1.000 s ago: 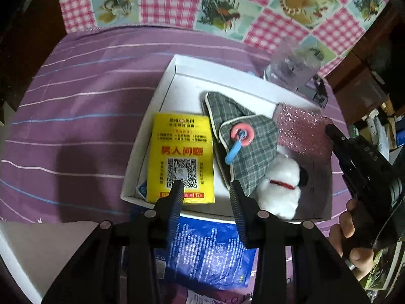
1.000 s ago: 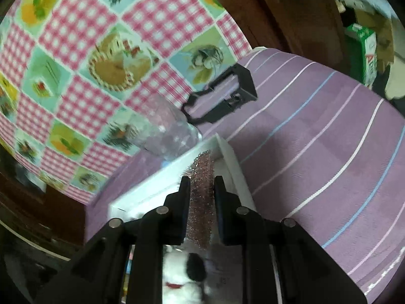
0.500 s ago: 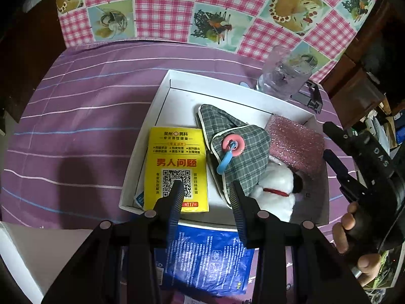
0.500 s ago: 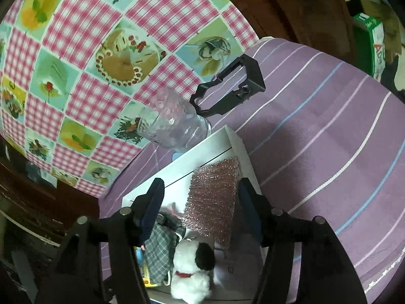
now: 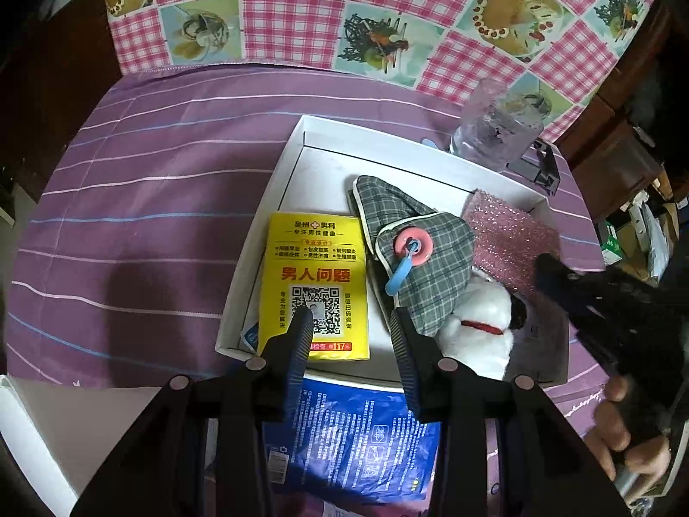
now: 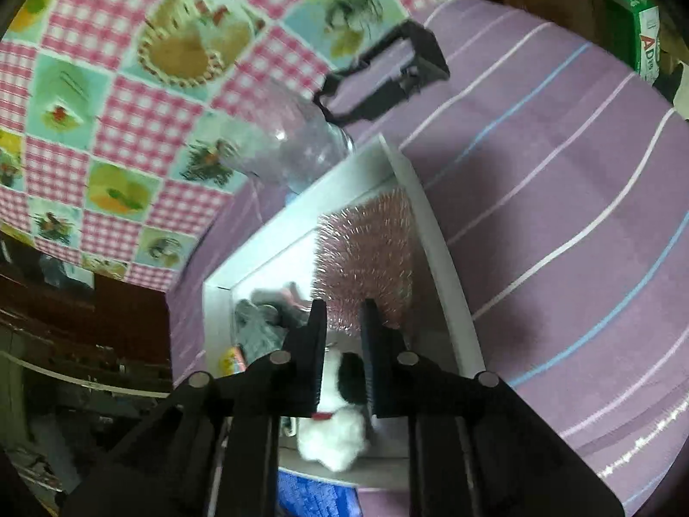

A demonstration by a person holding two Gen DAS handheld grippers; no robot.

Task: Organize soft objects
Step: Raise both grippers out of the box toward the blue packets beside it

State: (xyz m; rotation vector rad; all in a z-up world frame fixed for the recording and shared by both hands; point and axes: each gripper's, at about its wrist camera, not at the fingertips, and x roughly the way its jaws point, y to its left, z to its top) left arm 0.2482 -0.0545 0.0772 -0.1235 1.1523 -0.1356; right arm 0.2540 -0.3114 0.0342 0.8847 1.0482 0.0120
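Right gripper (image 6: 342, 319) jaws closing empty, pink sponge (image 6: 366, 254) released in tray (image 6: 448, 284)

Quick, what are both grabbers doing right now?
Left gripper: open, holding nothing.
Right gripper: jaws closing, nothing gripped; pink sponge lies beyond.

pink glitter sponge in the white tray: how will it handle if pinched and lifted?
The pink sponge looks soft, so it probably compresses. Likely light for its size. Its bristly glitter surface should grip rather than slip; lying flat against the tray wall, it shouldn't roll.

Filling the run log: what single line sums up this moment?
pink sponge in white tray | right gripper closing, empty | left gripper open, hovering
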